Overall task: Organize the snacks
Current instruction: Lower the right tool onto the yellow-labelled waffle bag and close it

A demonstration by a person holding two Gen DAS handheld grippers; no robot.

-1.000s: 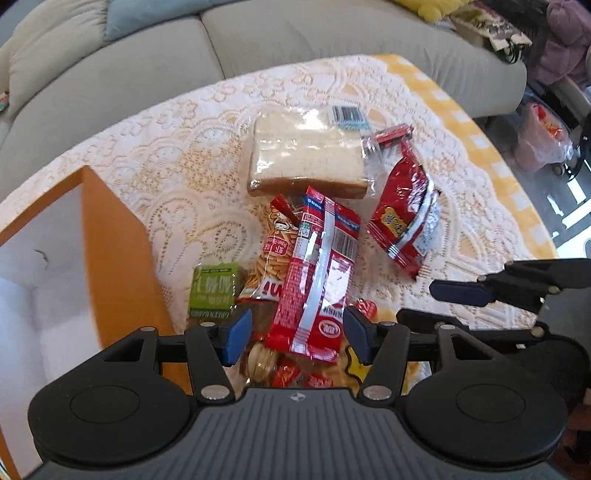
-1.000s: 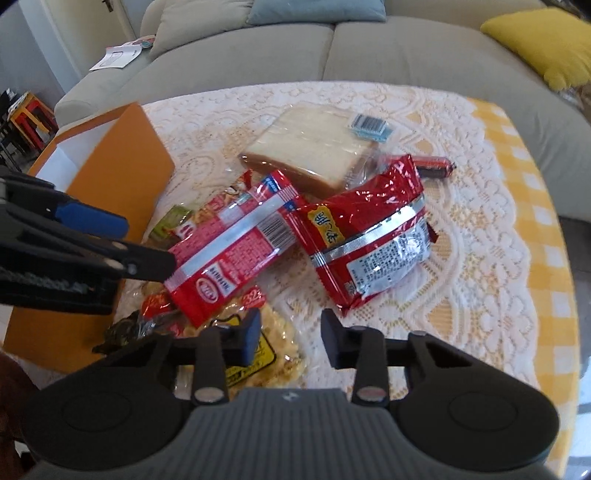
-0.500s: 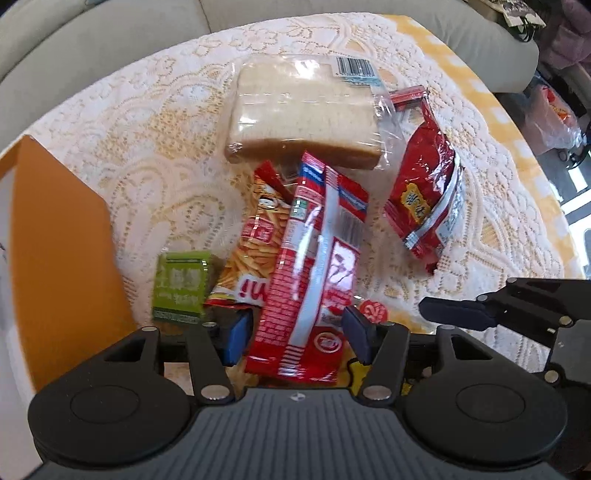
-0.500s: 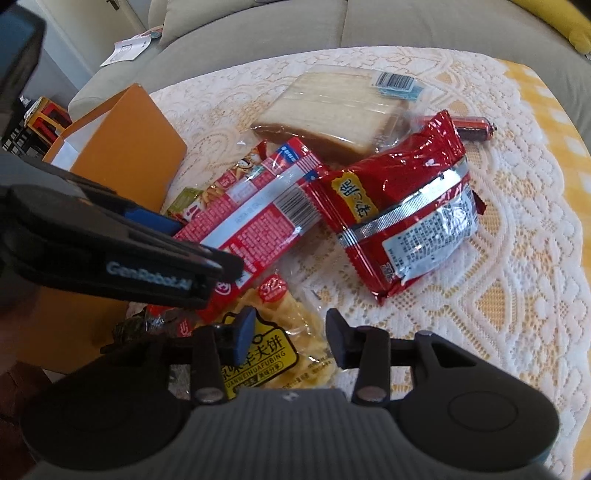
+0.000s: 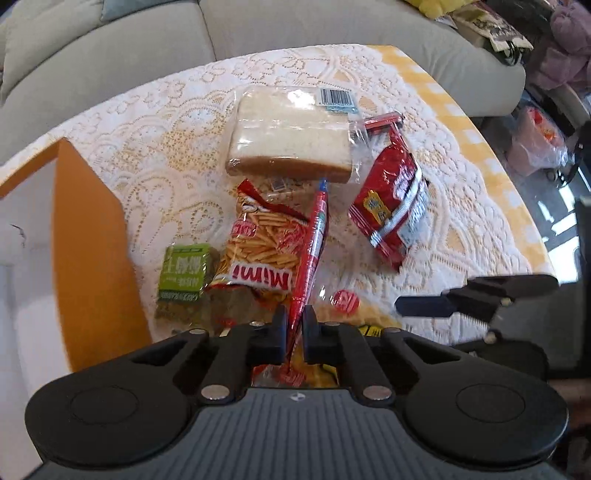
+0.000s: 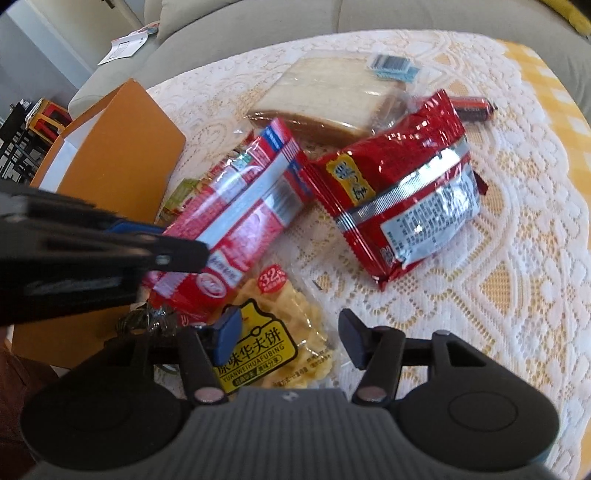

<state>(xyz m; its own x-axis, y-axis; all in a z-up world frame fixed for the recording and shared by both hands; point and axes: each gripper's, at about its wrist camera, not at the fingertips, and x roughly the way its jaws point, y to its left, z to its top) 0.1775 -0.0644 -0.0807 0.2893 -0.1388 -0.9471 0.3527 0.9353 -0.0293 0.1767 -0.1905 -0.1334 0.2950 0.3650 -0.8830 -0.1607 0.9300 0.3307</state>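
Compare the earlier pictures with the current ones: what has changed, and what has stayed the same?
The left gripper closed on the long red packet and turned it onto its edge, lifting it off the Mimi sticks bag. The right gripper stayed open above the waffle packet. The bread and orange box stayed put.

a home living room. a grey upholstered sofa (image 5: 110, 62) with loose cushions curves round the far side of a round table spread with a white lace tablecloth (image 5: 155, 147) over yellow gingham. a yellow throw pillow (image 5: 428, 5) sits on the sofa, papers (image 6: 127, 46) lie on its arm, and bags (image 5: 535, 144) stand on the floor beside it.
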